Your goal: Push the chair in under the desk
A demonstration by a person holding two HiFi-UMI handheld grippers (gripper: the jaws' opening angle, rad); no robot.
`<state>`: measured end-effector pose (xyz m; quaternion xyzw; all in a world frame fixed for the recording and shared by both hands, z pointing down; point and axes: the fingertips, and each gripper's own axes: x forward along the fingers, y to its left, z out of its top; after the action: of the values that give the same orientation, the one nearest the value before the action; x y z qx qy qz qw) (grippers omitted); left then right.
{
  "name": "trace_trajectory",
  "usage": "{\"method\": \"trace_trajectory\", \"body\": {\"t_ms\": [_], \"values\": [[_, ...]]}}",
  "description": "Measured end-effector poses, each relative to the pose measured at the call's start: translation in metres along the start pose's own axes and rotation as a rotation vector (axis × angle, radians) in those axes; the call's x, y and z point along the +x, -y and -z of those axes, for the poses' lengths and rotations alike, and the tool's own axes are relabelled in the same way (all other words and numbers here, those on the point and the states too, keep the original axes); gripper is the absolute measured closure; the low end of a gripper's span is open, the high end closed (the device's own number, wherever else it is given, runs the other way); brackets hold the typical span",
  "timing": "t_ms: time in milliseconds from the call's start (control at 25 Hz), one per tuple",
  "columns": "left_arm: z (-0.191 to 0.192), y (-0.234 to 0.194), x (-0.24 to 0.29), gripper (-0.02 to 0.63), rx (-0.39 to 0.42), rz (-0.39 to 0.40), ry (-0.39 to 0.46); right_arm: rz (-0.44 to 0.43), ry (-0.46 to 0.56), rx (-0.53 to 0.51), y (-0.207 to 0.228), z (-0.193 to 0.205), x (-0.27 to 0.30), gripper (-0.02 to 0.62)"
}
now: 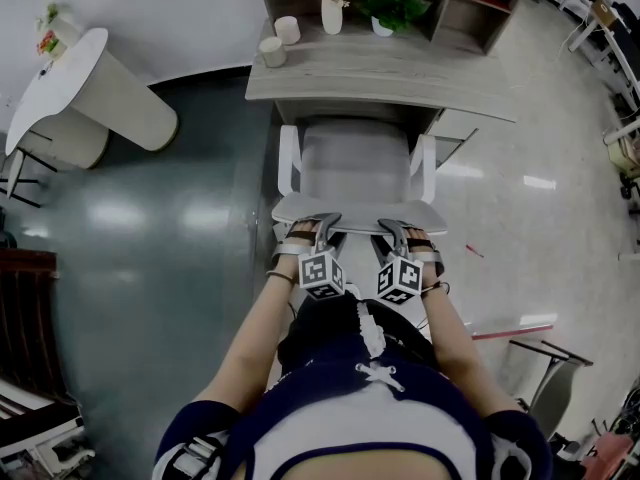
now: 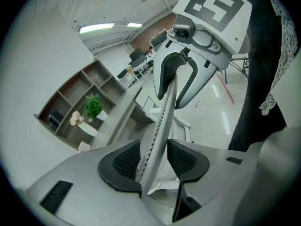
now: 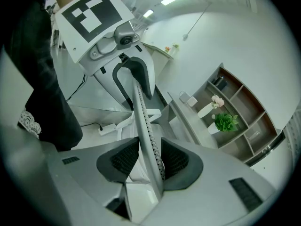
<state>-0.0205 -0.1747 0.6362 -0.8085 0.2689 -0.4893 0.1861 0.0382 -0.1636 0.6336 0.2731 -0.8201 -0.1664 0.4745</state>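
Observation:
A white chair (image 1: 355, 163) stands facing the grey desk (image 1: 400, 78), its seat partly beneath the desktop. Its thin backrest top edge (image 1: 358, 215) is nearest me. My left gripper (image 1: 318, 230) is shut on the left part of that edge, and my right gripper (image 1: 393, 233) is shut on the right part, close beside it. In the left gripper view the backrest edge (image 2: 162, 121) runs up between the dark pads of my left gripper (image 2: 153, 161). The right gripper view shows the same edge (image 3: 143, 117) clamped in my right gripper (image 3: 149, 161).
Two cups (image 1: 272, 51), a flower vase (image 1: 332, 13) and a potted plant (image 1: 390, 6) stand on the desk below a shelf unit. A round white table (image 1: 60, 88) is far left, dark furniture (image 1: 25, 318) is near left, and a metal frame (image 1: 545, 368) is right.

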Motion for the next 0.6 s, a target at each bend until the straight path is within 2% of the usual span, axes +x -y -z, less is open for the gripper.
{"method": "trace_trajectory", "body": {"t_ms": [600], "values": [[-0.003, -0.023, 0.017, 0.423, 0.003, -0.010, 0.011, 0.002, -0.005, 0.005, 0.026, 0.003, 0.017, 0.456]]}}
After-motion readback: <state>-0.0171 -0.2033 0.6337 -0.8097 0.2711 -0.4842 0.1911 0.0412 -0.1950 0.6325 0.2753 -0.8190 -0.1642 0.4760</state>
